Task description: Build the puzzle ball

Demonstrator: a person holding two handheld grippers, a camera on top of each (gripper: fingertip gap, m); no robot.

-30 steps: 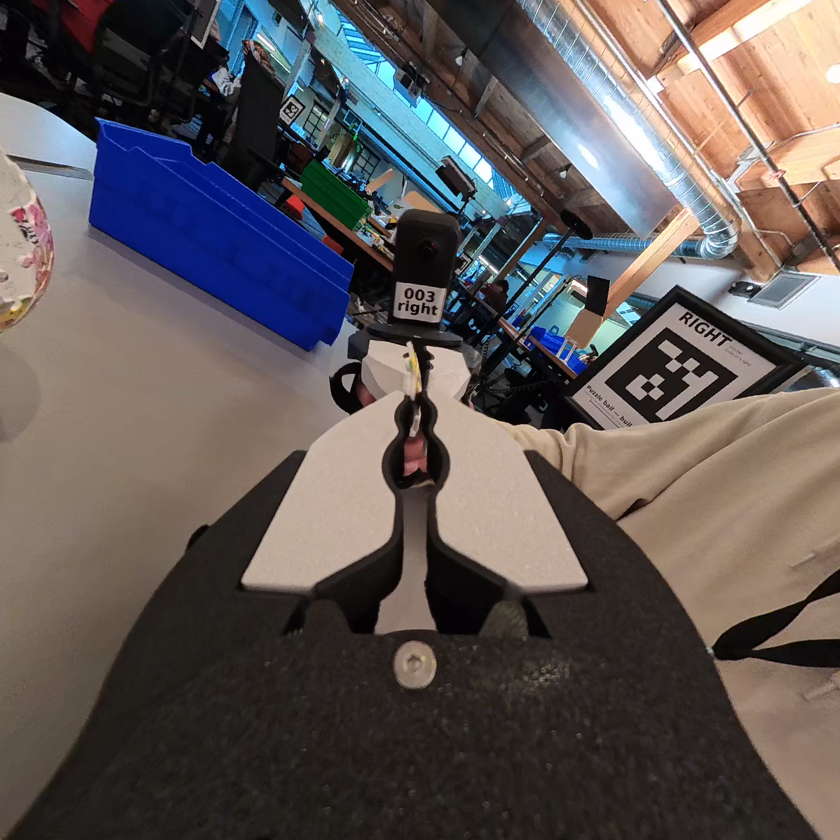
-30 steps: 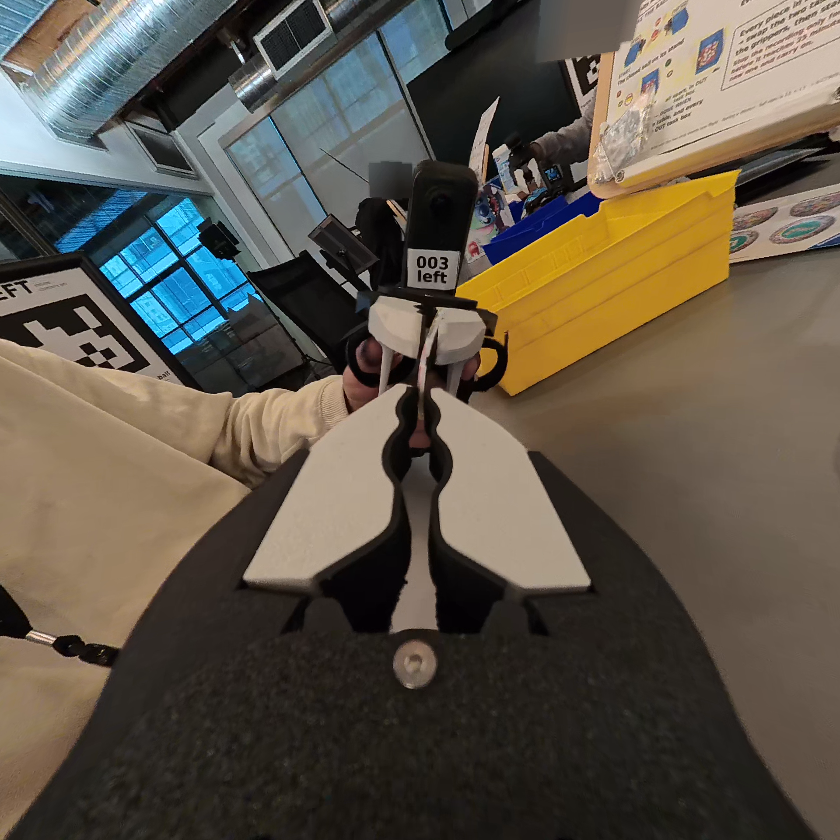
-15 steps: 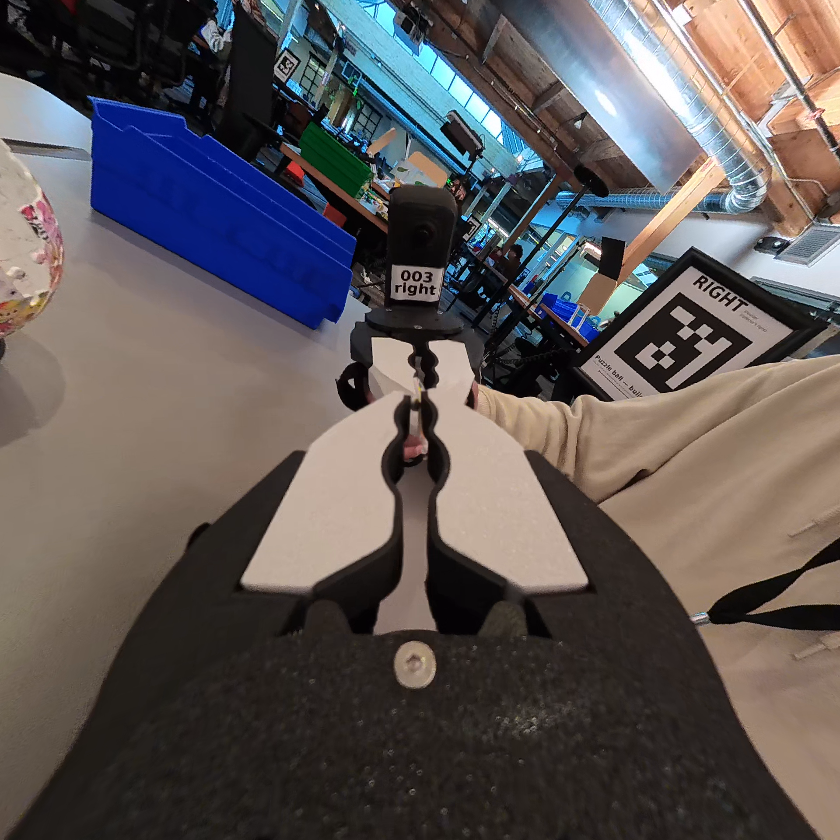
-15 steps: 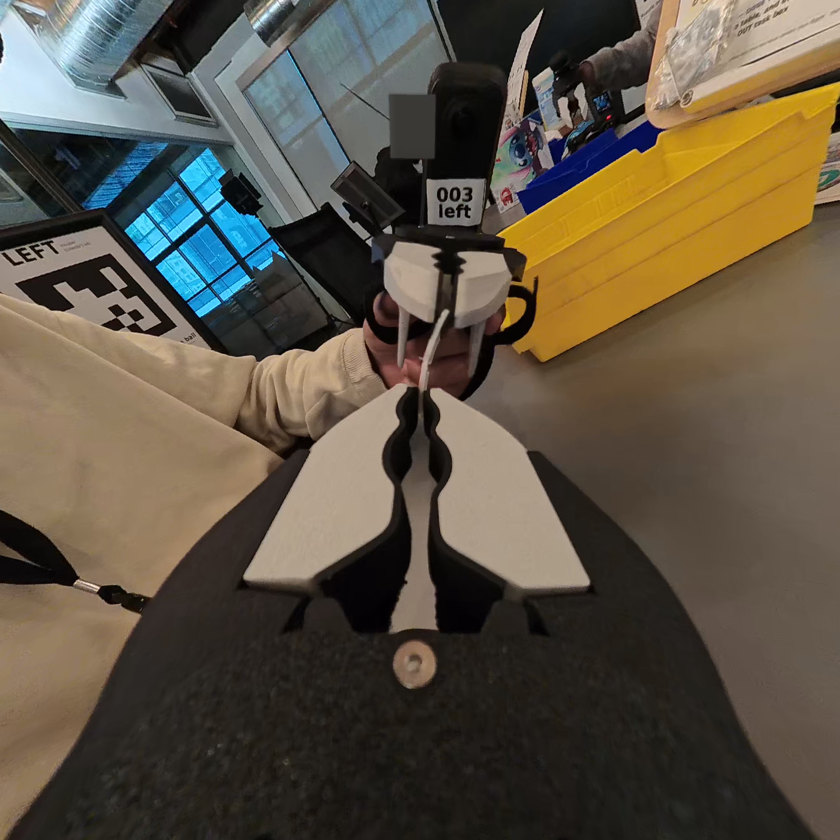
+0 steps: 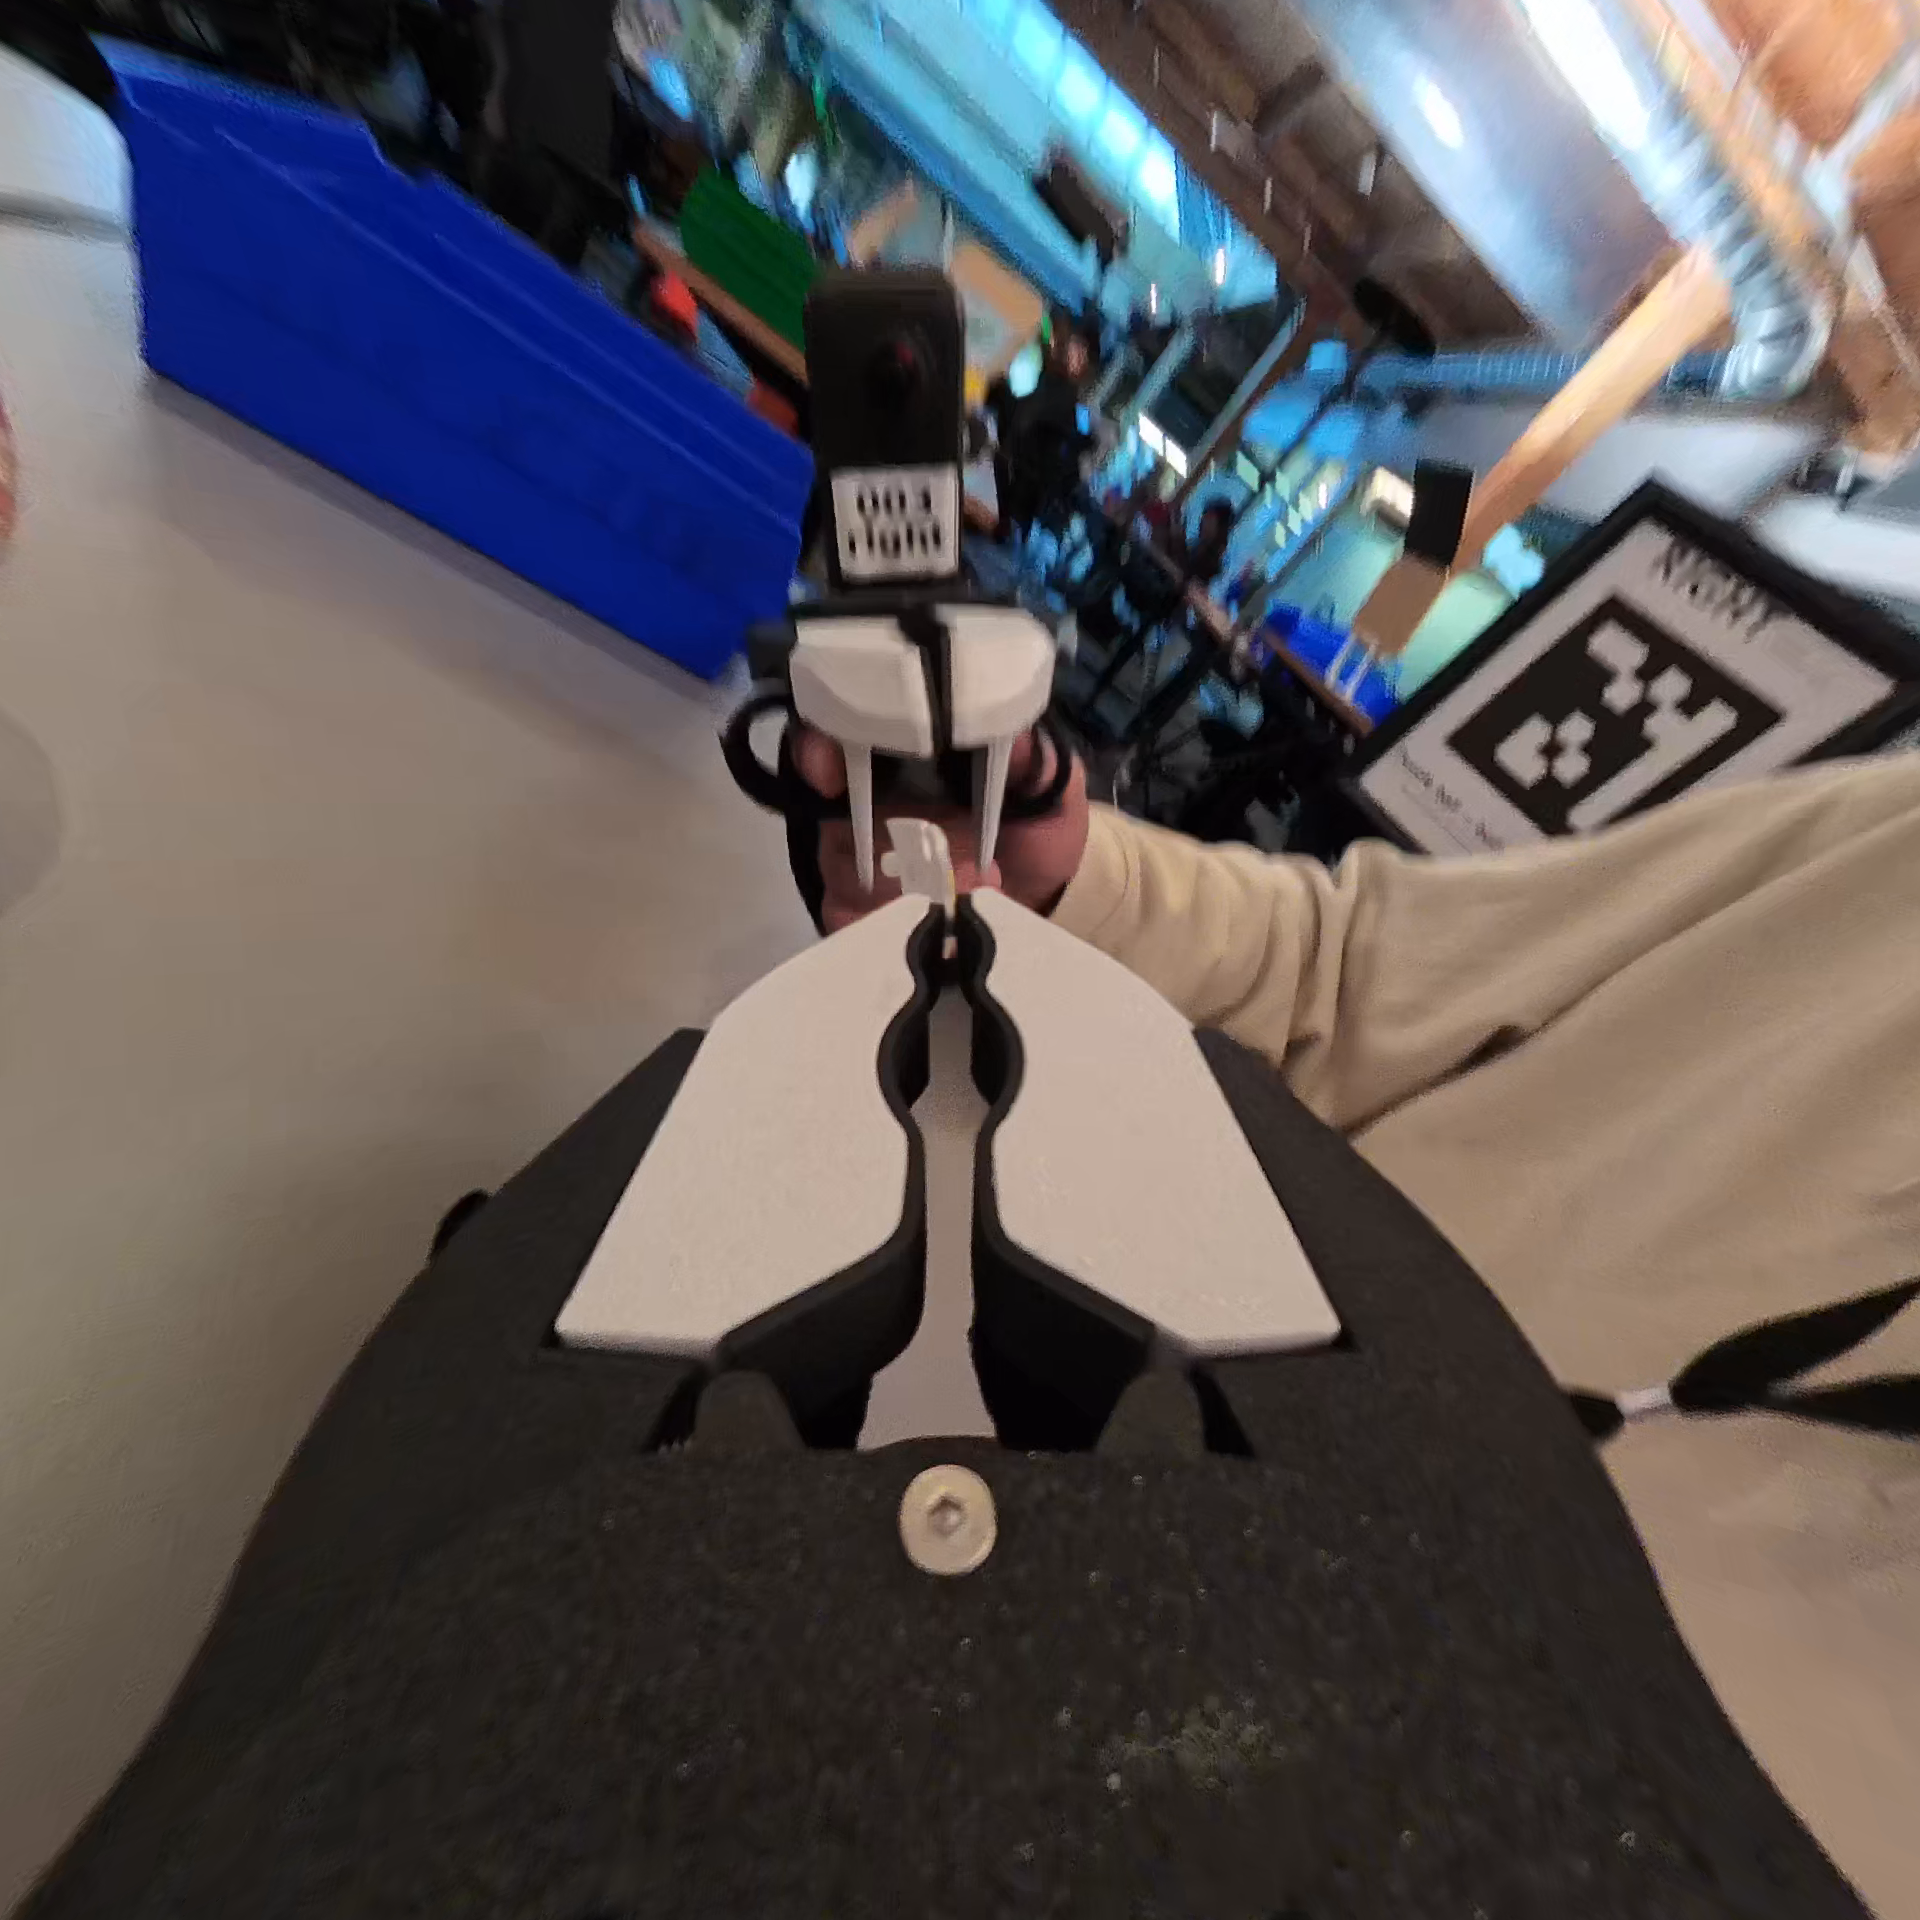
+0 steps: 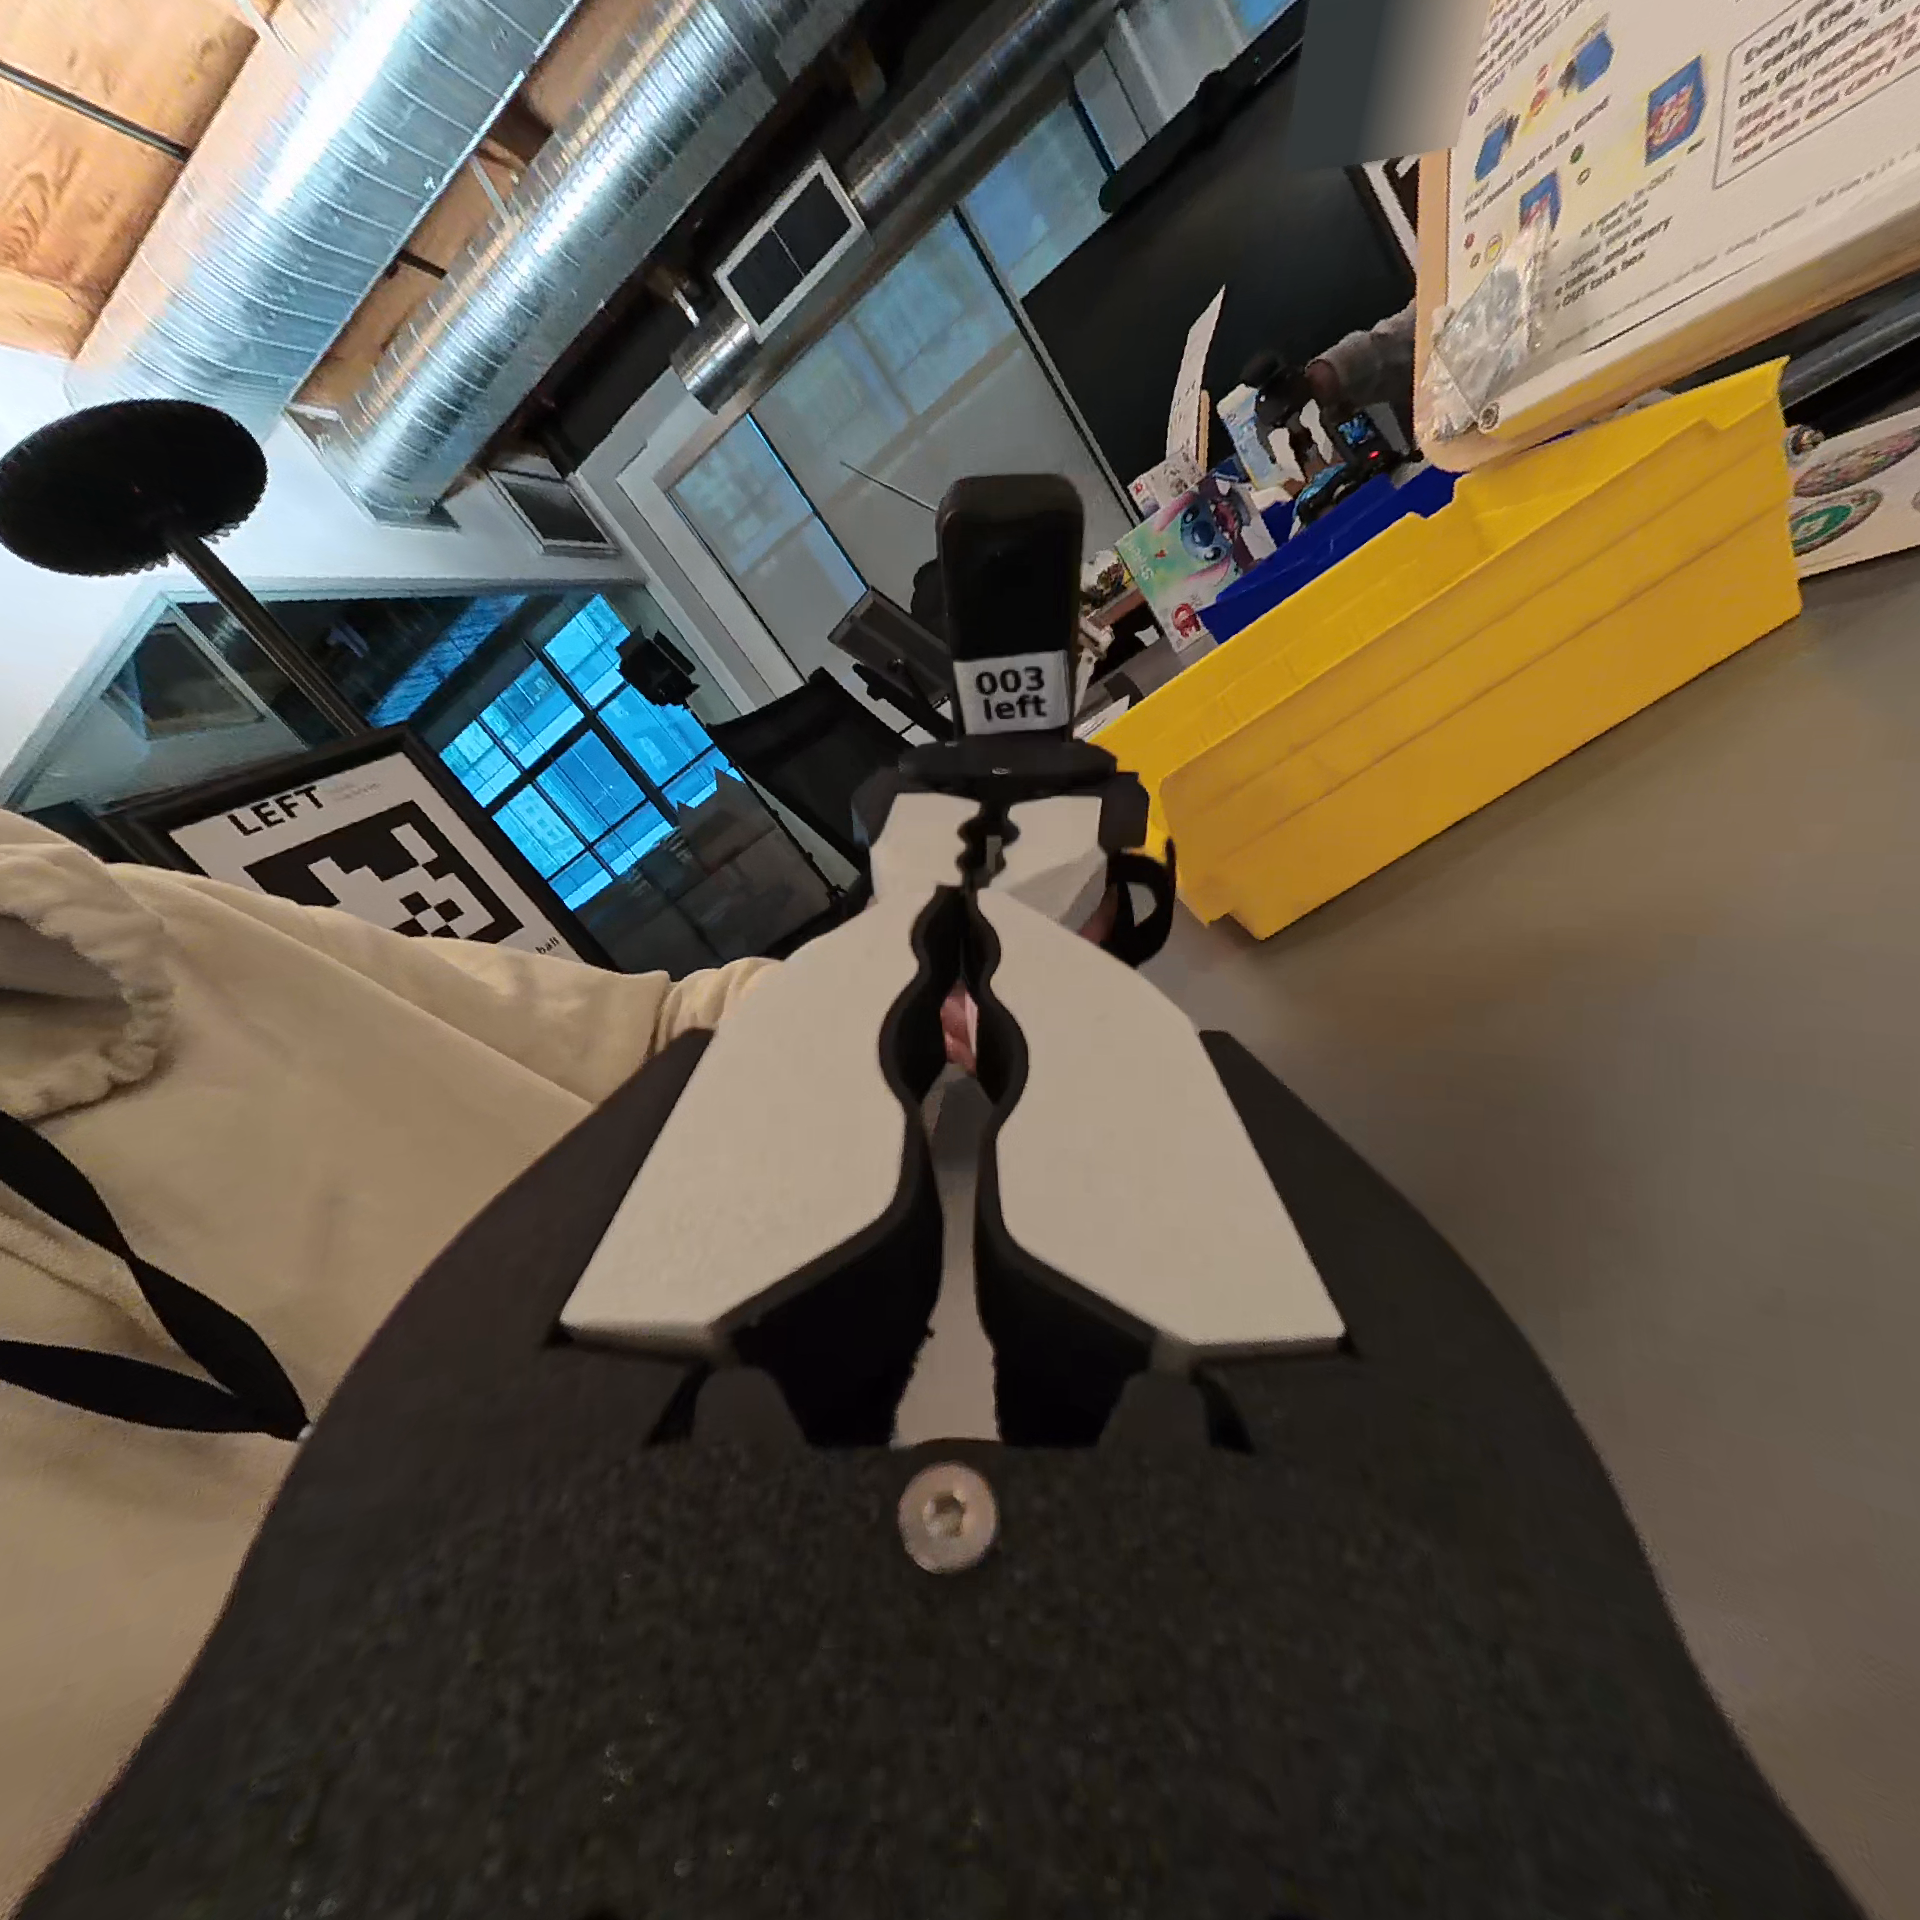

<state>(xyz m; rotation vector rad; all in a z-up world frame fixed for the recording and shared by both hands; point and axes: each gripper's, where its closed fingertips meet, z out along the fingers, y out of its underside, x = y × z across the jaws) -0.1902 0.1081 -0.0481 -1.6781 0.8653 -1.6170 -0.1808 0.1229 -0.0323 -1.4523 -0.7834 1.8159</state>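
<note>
My left gripper (image 5: 943, 914) is shut on a thin white puzzle piece (image 5: 914, 854) with a yellow edge, which sticks out past its tips. The right gripper (image 5: 925, 727) faces it close by, held in a hand, and the piece sits just in front of it. In the right wrist view my right gripper (image 6: 968, 906) has its jaws closed, and no piece shows between its tips. The left gripper (image 6: 987, 831) sits right beyond them. Only a sliver of the puzzle ball (image 5: 4, 468) shows at the left edge. The left wrist view is blurred.
A blue bin (image 5: 436, 343) stands on the grey table (image 5: 312, 987) at the back left. A yellow bin (image 6: 1455, 707) stands at the right under a clipboard with a sheet (image 6: 1662, 208). Framed marker boards (image 5: 1621, 707) (image 6: 364, 862) and a cream sleeve (image 5: 1455, 987) are near. Less than 4 cm separates the two grippers' tips.
The piece no longer sticks out of my right gripper's tips and now shows broadside at the left tips. The ball has slid almost out of the left view. Both views have swung.
</note>
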